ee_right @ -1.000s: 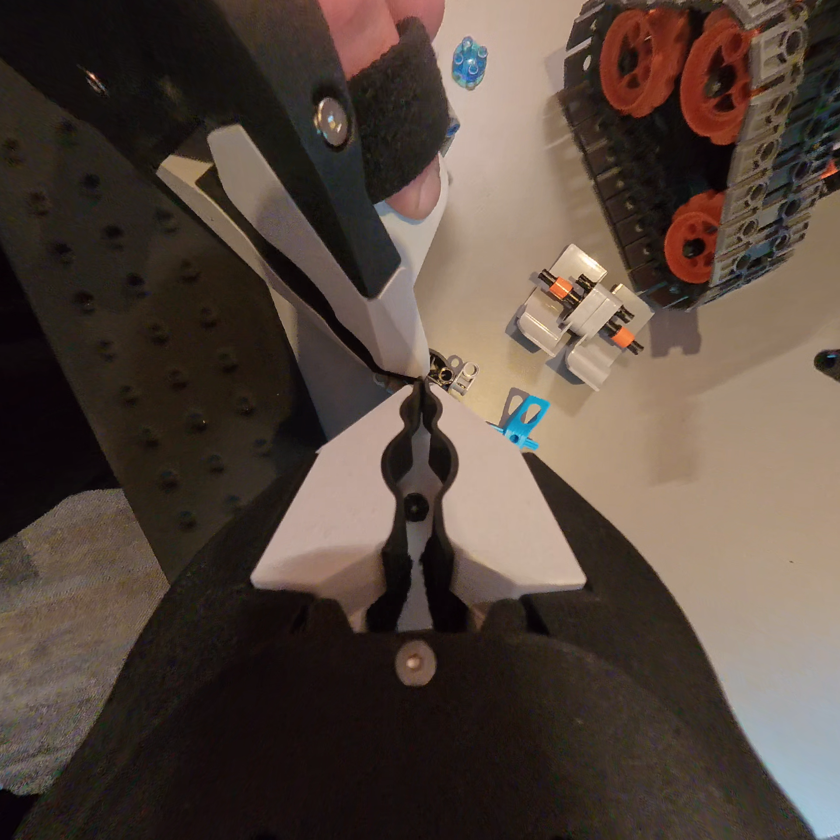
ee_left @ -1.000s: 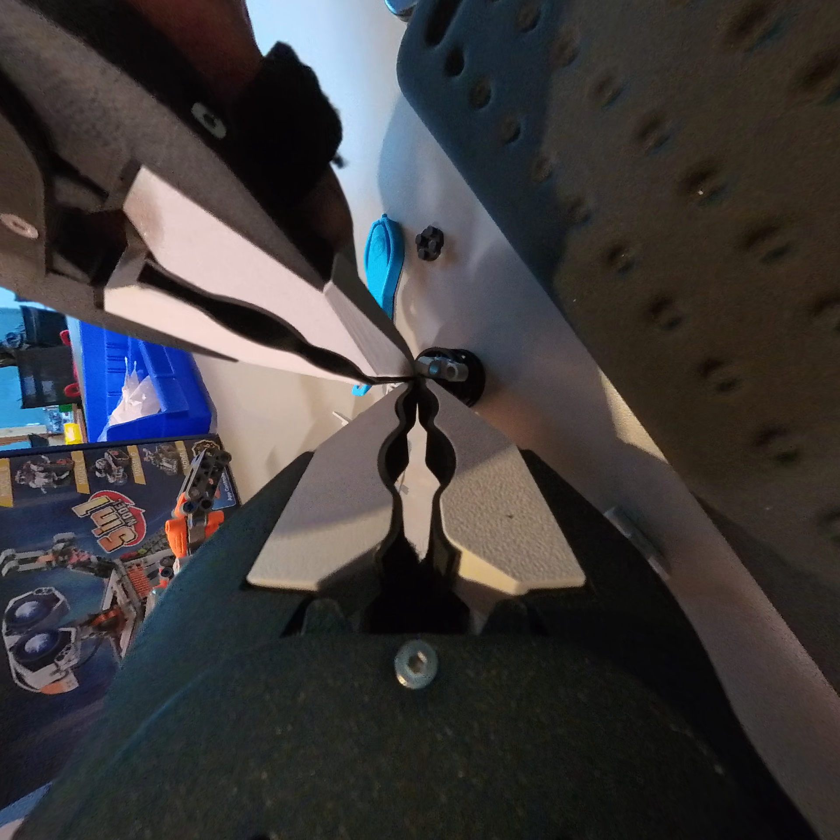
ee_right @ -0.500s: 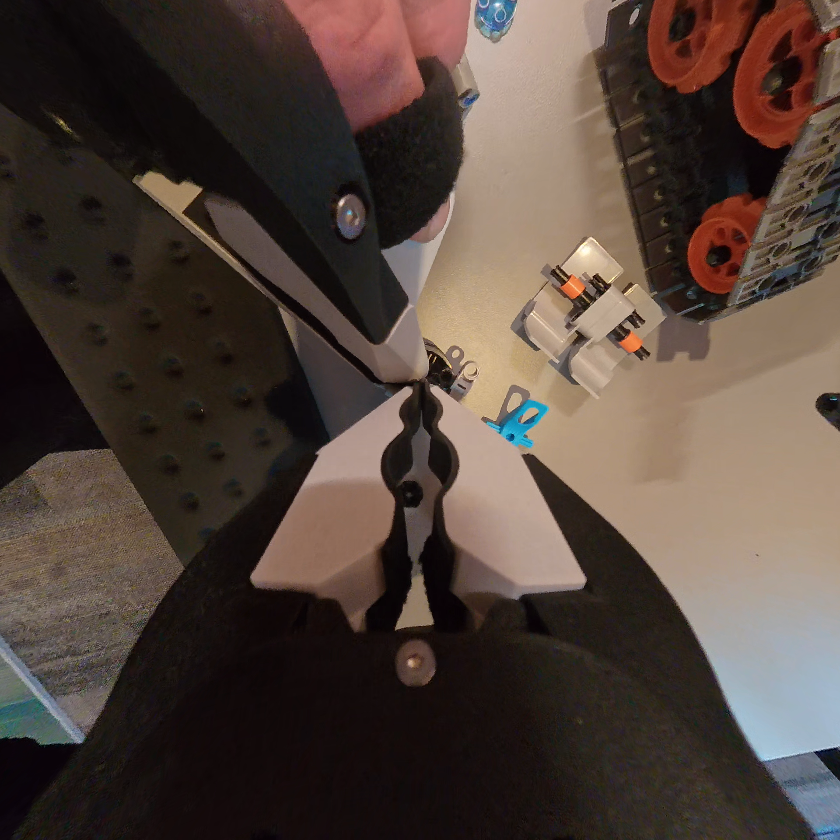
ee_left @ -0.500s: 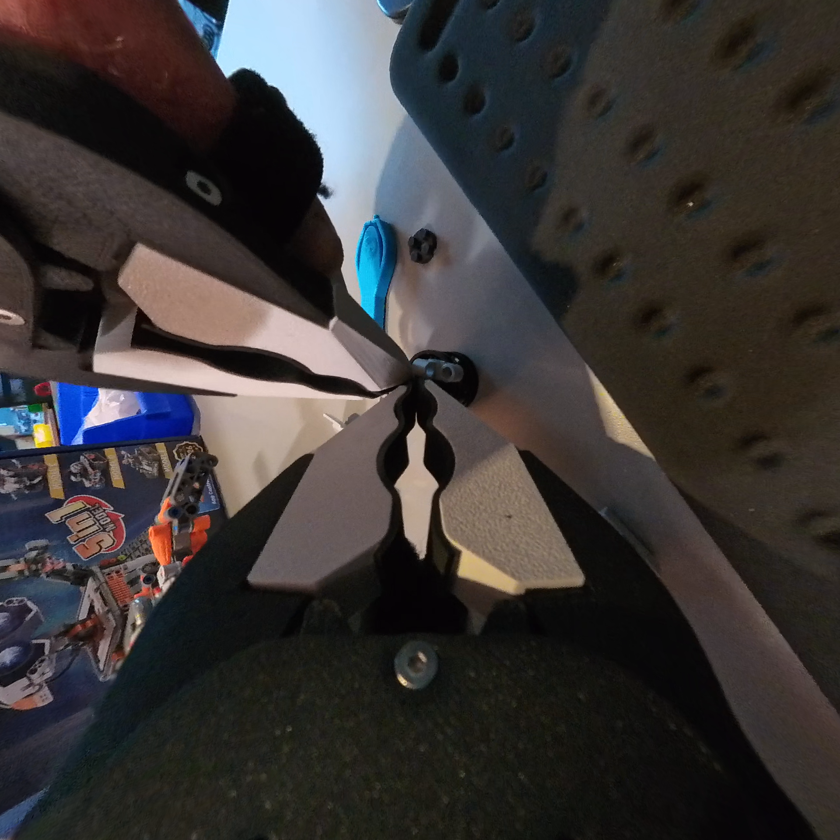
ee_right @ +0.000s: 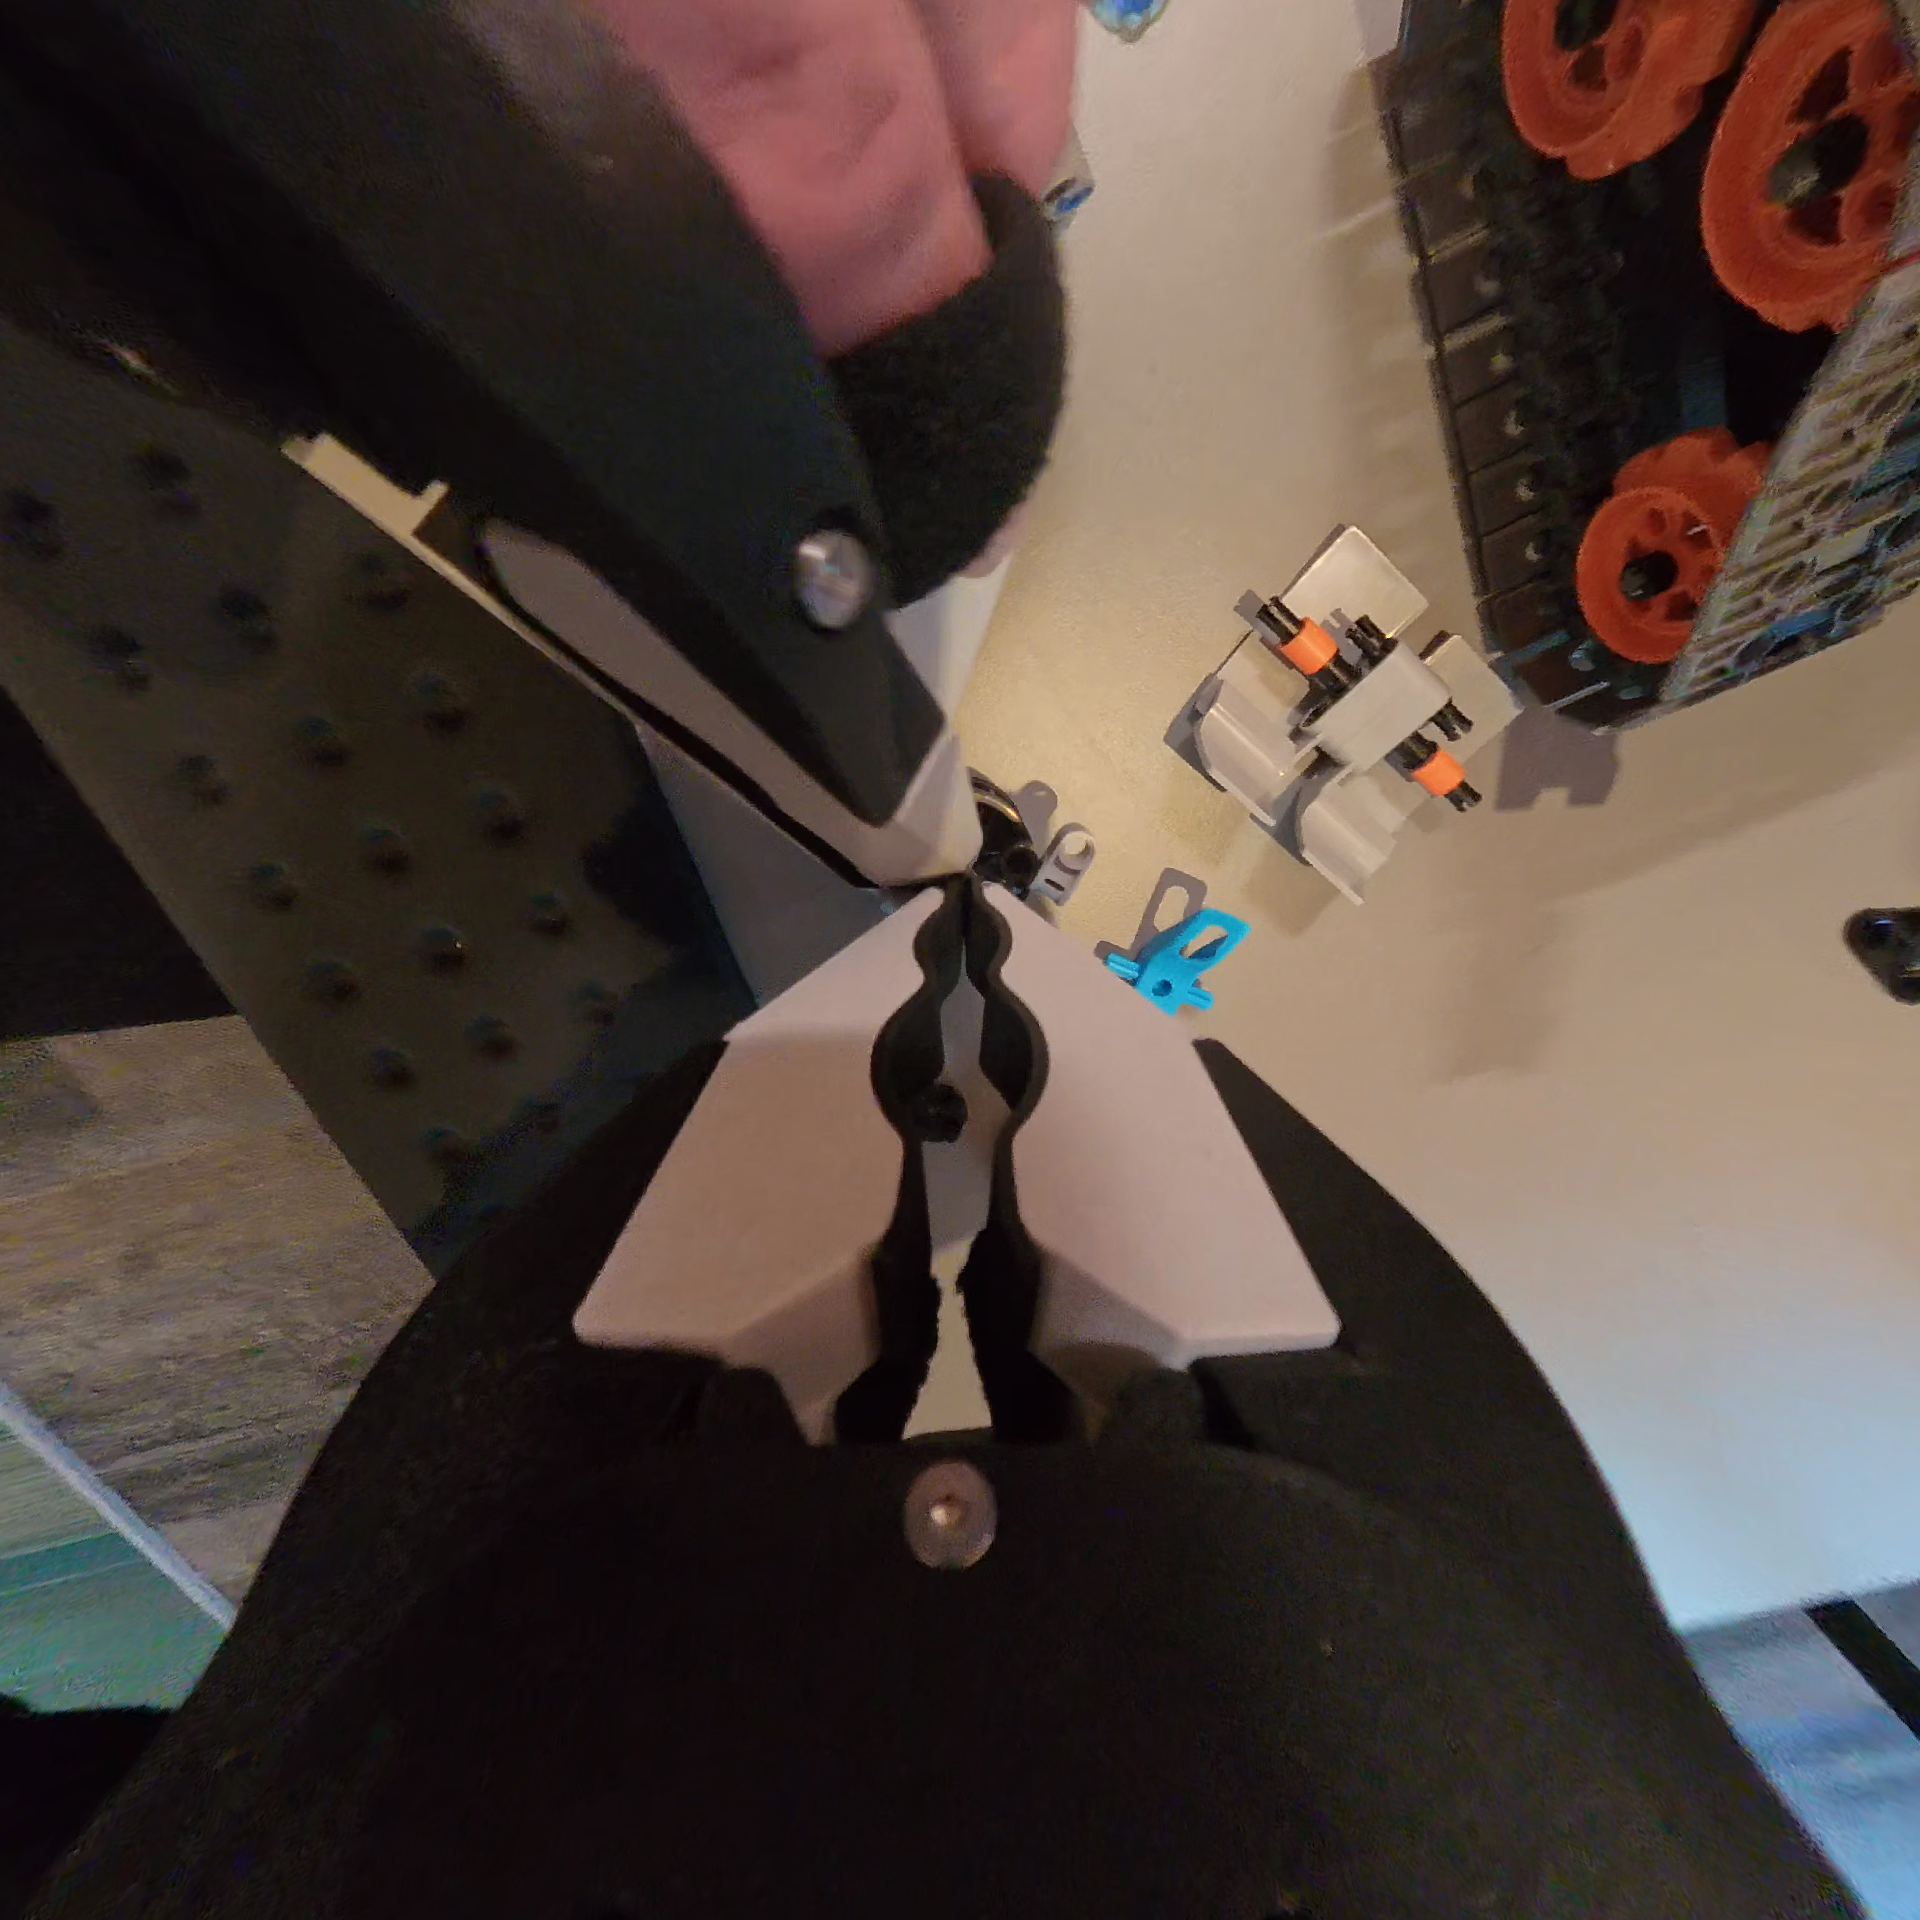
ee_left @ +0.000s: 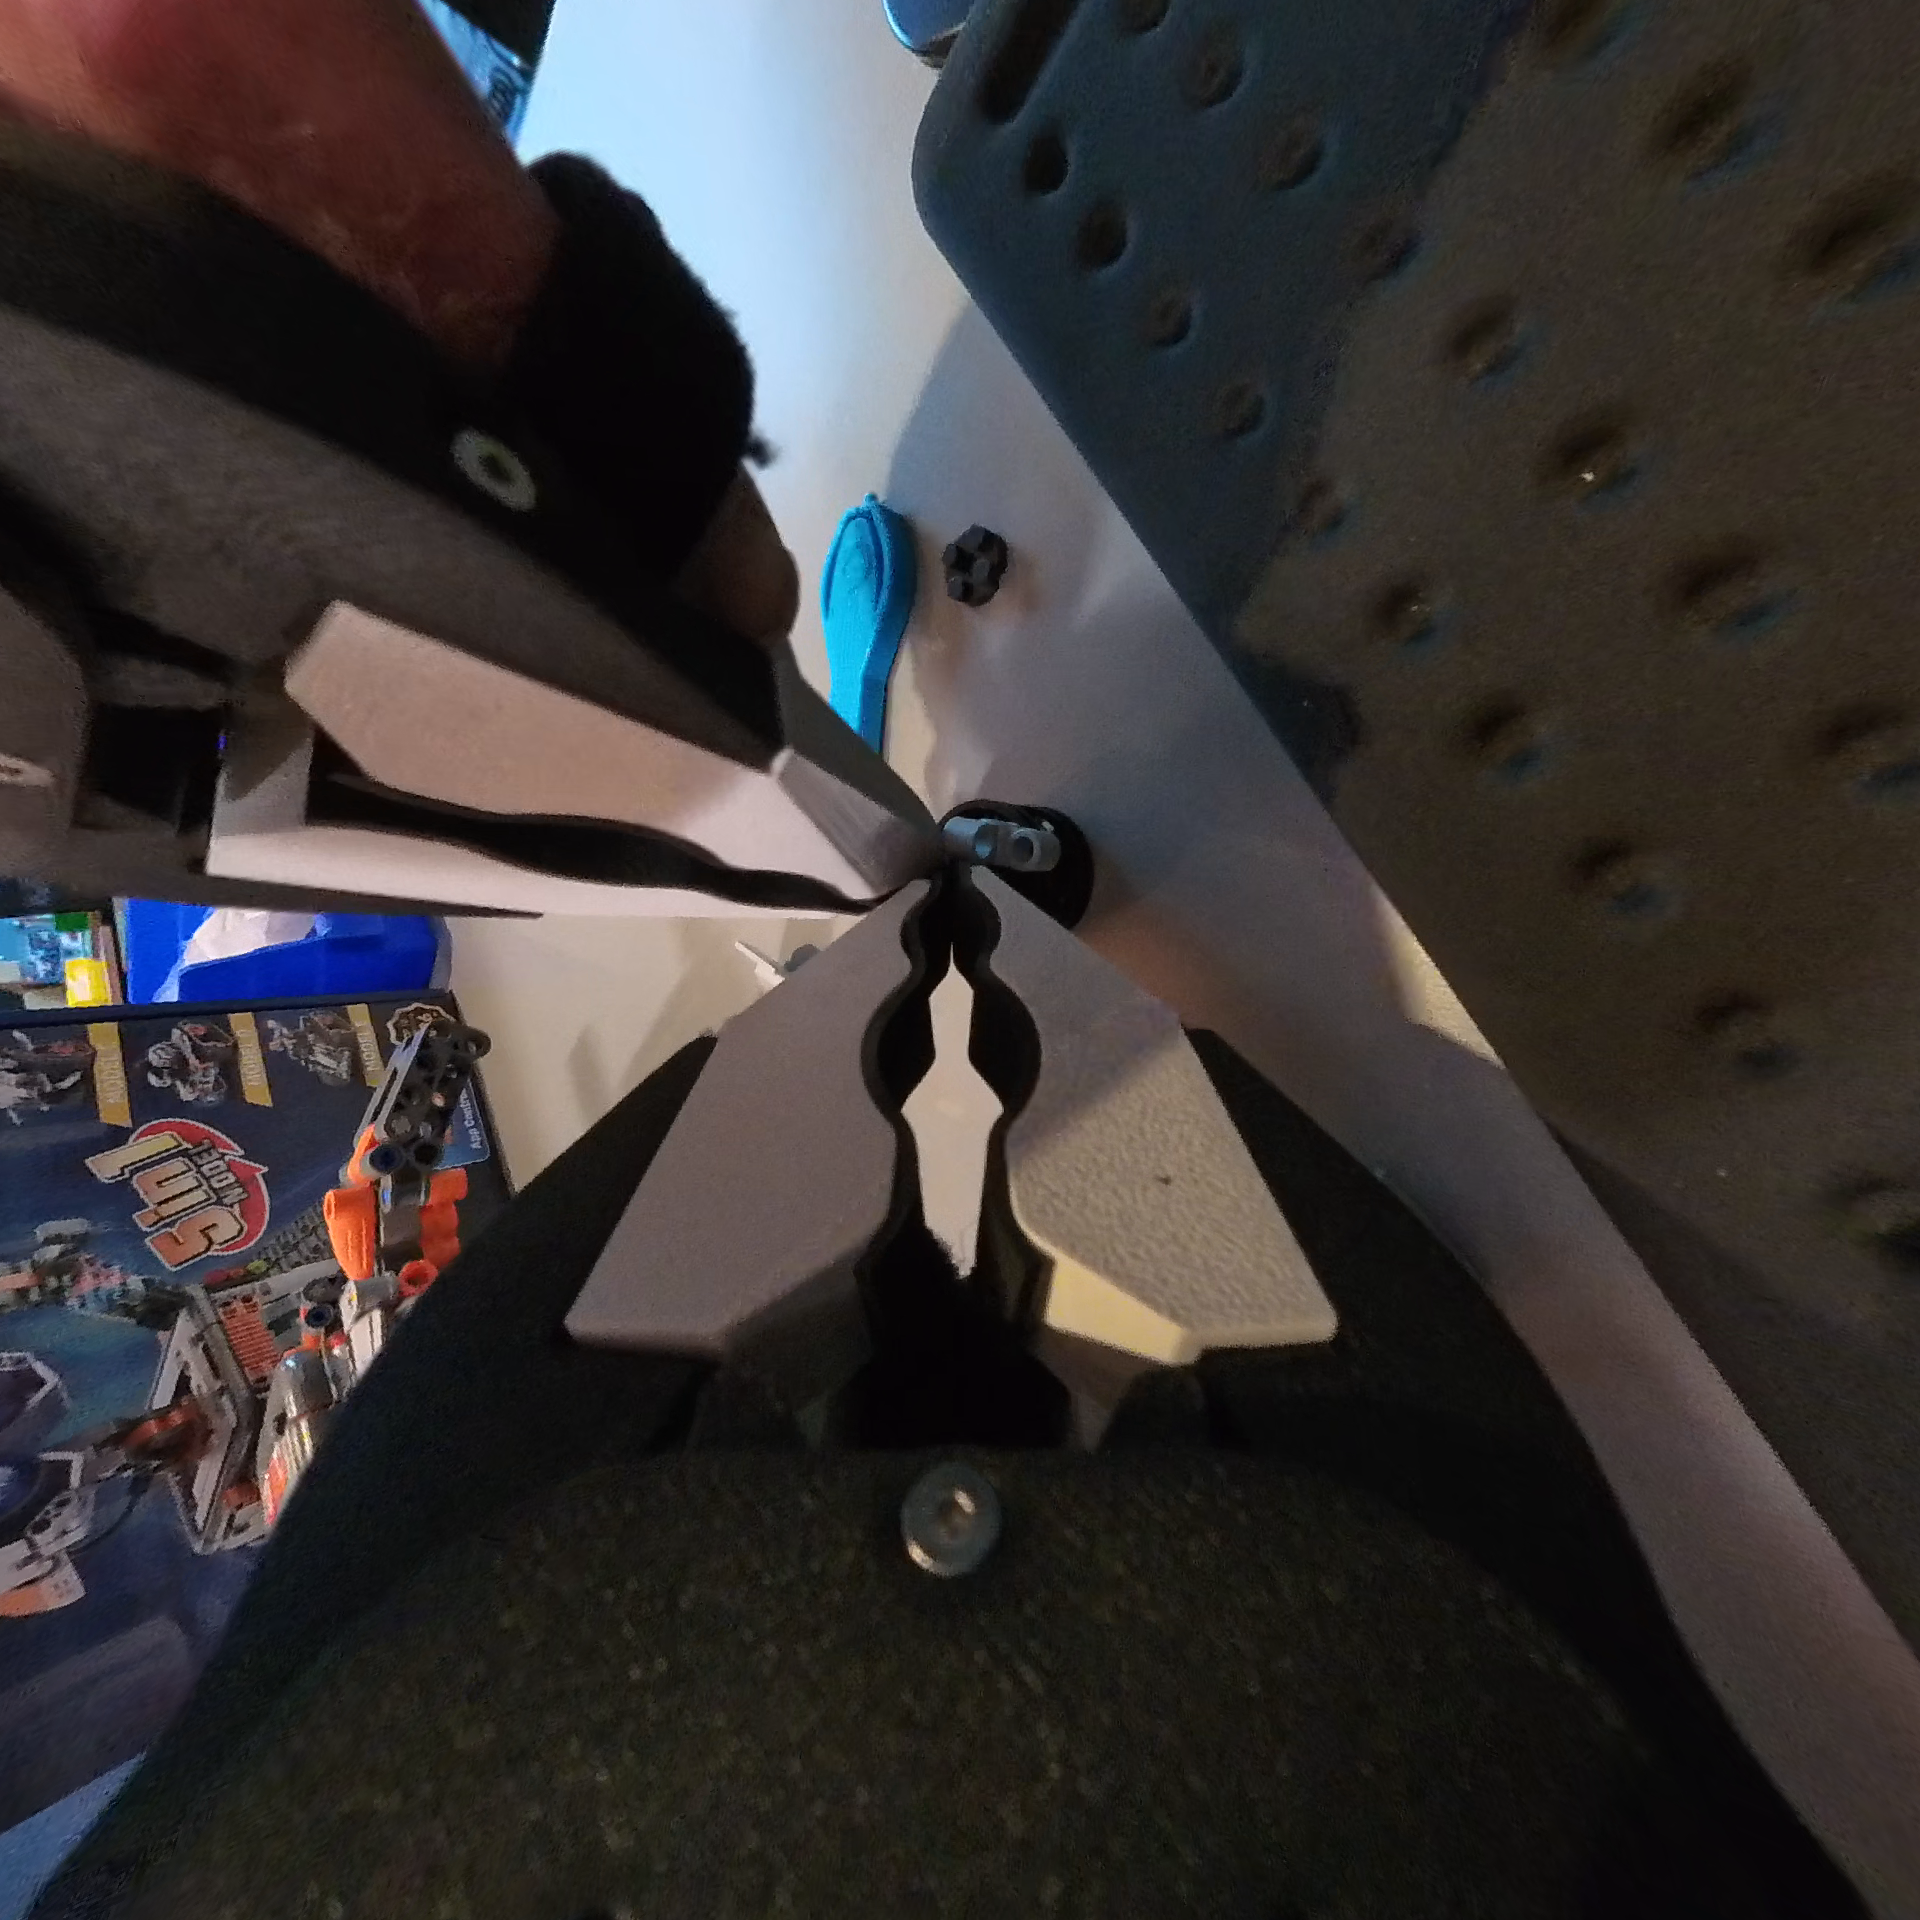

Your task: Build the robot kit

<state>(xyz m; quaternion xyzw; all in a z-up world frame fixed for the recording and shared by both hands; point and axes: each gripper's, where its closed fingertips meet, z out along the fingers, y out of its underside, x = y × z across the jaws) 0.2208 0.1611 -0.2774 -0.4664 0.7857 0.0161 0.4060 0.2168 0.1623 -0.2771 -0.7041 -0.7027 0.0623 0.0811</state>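
Both grippers [ee_left: 951, 883] [ee_right: 961, 891] pinched tip-to-tip, small grey holed connector [ee_left: 1003, 840], matte white table [ee_right: 1455, 1195]

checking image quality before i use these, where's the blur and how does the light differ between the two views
Left wrist view: cool bluish light, dim and shadowed; the perforated dark panel at right is smeared, while the small grey connector at the jaws is sharp. Right wrist view: warmer light on the table; the hand at top is blurred, the orange wheels soft.

I think I am in a hobby room or play corner: a white table [ee_right: 1558, 1195] carries loose building-brick parts, a tracked toy vehicle [ee_right: 1704, 343], and a printed toy box [ee_left: 208, 1247] beside blue bins [ee_left: 301, 951].
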